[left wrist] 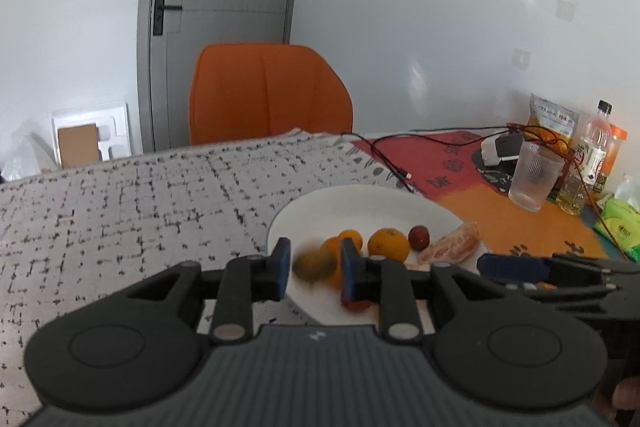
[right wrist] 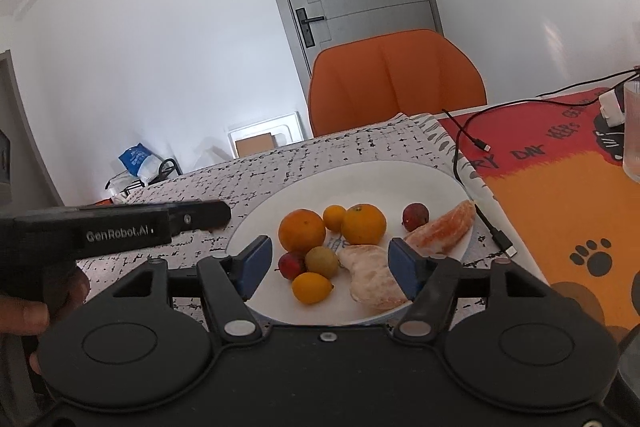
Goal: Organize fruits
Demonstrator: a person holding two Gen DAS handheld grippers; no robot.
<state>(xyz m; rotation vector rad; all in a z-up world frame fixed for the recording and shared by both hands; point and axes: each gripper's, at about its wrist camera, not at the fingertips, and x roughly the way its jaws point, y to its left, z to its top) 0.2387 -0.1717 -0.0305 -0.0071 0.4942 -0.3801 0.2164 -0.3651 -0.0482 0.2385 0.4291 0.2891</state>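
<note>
A white plate (right wrist: 360, 183) holds oranges (right wrist: 302, 231), a small red fruit (right wrist: 416, 217), a green one (right wrist: 322, 261), a yellow one (right wrist: 312, 287) and peeled citrus pieces (right wrist: 374, 279). My right gripper (right wrist: 332, 267) hangs open over the plate's near side, and nothing sits between its pads. My left gripper (left wrist: 315, 267) is at the plate's (left wrist: 360, 203) left rim, shut on a small, blurred greenish-yellow fruit (left wrist: 314, 265). The right wrist view shows the left gripper (right wrist: 224, 214) side-on, so its fruit is hidden there. The right gripper (left wrist: 486, 264) pokes in from the right in the left wrist view.
An orange chair (left wrist: 272, 91) stands behind the table. A black cable (right wrist: 460, 143) runs past the plate's right rim onto a red and orange mat (right wrist: 560, 195). A ribbed glass (left wrist: 534, 175), bottles (left wrist: 596, 143) and a green tissue pack (left wrist: 622, 223) crowd the far right.
</note>
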